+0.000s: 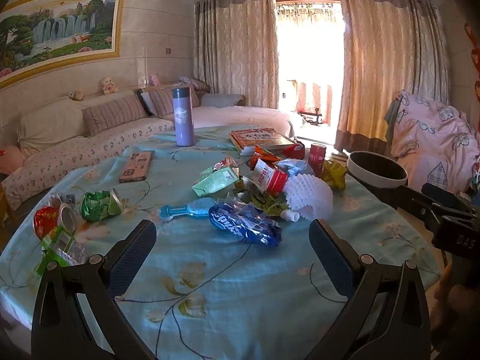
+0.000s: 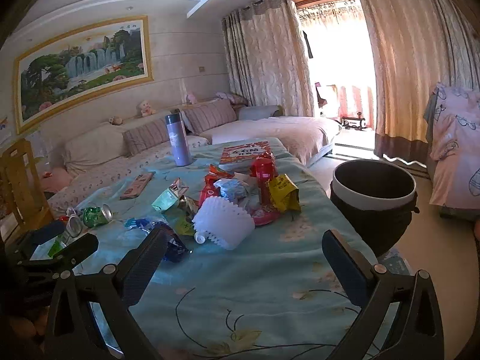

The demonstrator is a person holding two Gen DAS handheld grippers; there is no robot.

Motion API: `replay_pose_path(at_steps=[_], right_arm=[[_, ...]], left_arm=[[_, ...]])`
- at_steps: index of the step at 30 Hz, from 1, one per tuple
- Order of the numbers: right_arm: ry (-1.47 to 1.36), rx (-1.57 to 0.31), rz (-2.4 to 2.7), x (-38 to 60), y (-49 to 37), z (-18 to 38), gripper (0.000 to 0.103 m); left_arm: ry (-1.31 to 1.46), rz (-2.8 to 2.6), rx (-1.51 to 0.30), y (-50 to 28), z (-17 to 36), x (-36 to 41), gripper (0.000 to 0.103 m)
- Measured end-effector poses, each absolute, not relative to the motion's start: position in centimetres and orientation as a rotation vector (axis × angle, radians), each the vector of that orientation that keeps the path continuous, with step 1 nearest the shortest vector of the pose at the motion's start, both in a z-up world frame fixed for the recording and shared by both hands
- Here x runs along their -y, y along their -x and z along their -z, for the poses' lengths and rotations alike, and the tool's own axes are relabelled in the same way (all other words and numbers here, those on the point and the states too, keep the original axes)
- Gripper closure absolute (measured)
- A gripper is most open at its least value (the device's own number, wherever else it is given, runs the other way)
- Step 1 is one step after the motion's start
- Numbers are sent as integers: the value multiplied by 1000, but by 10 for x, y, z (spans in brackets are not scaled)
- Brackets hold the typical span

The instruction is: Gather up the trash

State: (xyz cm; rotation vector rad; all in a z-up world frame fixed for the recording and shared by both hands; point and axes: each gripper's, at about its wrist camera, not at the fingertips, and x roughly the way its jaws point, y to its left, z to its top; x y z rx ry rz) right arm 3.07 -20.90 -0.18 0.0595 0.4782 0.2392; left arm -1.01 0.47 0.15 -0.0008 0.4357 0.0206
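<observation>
Two claws, left (image 1: 232,247) and right (image 2: 244,262), hang spread and empty over a table (image 1: 210,285); trash pile (image 1: 264,186) lies mid-table beyond them, black bin (image 2: 373,201) just past the table's right edge

Ahead of me a tall lilac steel thermos (image 1: 183,117) stands upright on the counter's floral teal cloth (image 1: 228,285), near a flat orange book (image 1: 260,138) and a pink phone (image 1: 135,166).

Left gripper (image 1: 232,234): jaws spread wide, nothing between the pads, tilted slightly downward. Right gripper (image 2: 244,247): likewise spread wide and empty, tilted slightly downward. The two are held side by side, neither touching anything.
</observation>
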Motion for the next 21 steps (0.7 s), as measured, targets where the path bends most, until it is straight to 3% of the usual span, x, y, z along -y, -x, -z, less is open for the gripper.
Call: replay_pose_path(at_steps=[21], right_arm=[[-76,-486,-257,208,-31,4,0]], left_arm=[[-10,-15,-437,12,-1,-2,0]])
